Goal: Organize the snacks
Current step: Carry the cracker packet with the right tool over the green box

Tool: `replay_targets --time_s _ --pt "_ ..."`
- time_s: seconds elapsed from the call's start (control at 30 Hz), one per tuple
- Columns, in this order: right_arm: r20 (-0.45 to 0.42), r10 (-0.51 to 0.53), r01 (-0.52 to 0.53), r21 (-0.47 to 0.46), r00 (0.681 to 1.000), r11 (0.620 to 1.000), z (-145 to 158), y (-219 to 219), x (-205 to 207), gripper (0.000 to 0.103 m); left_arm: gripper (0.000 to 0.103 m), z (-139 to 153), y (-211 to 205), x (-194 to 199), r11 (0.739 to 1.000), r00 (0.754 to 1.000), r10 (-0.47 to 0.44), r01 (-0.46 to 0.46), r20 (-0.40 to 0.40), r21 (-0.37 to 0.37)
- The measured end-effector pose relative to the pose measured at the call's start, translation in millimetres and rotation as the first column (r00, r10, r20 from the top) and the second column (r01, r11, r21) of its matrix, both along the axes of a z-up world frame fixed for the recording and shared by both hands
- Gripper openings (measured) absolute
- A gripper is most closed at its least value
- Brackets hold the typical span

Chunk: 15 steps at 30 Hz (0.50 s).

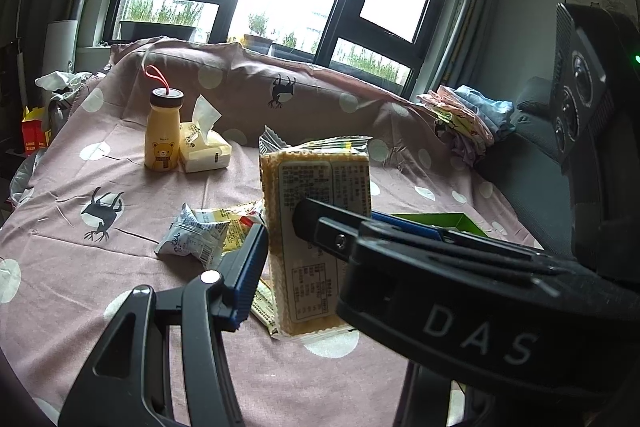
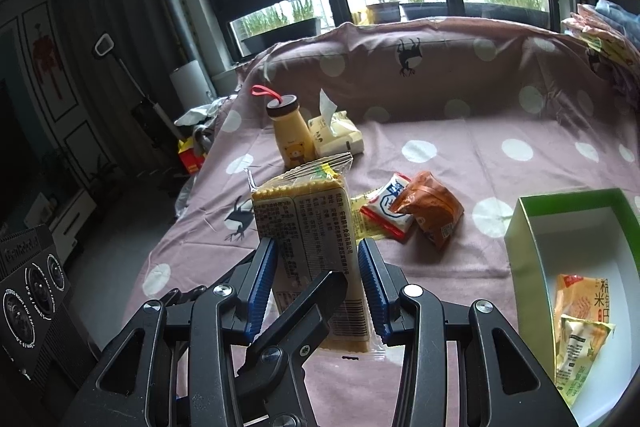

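Holding the cracker packet (image 2: 310, 251) upright above the bedspread (image 2: 460, 131), the right gripper (image 2: 316, 287) has both blue pads pressed on the packet's long sides, while the left gripper (image 1: 280, 227) also bears on it, one finger across its label face and the other blue pad at its edge. Loose snack pouches (image 2: 416, 211) lie mid-bedspread; a green box (image 2: 524, 227) with two packets sits at the right edge, a yellow bottle (image 2: 290, 135) and tissue pack (image 2: 340, 135) toward the far left.
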State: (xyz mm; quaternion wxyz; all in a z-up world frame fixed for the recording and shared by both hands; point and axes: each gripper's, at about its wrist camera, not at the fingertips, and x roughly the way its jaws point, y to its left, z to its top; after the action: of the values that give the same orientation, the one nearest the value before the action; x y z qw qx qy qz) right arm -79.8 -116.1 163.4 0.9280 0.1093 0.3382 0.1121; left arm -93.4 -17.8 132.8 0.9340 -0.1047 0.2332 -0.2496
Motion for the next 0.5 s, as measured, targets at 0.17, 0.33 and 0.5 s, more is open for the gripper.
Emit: replay_targets --time_s 0.17,0.33,0.5 --pt "0.007 -0.007 0.007 -0.013 1.0 1.0 1.7 -3.1 -0.1 0.044 0.049 1.8 -5.6 0.0 1.0 1.0 -0.017 0.017 0.0 -0.008" --pt "0.011 -0.033 0.033 -0.005 0.999 0.999 5.7 -26.9 3.8 0.044 0.049 6.8 -20.0 0.1 0.999 0.999 -0.038 0.038 0.012 0.0" --pt "0.033 -0.068 0.067 0.009 0.997 0.998 11.9 -49.5 -2.4 0.044 0.049 15.5 -38.8 -1.0 0.997 0.997 -0.073 0.073 0.032 0.017"
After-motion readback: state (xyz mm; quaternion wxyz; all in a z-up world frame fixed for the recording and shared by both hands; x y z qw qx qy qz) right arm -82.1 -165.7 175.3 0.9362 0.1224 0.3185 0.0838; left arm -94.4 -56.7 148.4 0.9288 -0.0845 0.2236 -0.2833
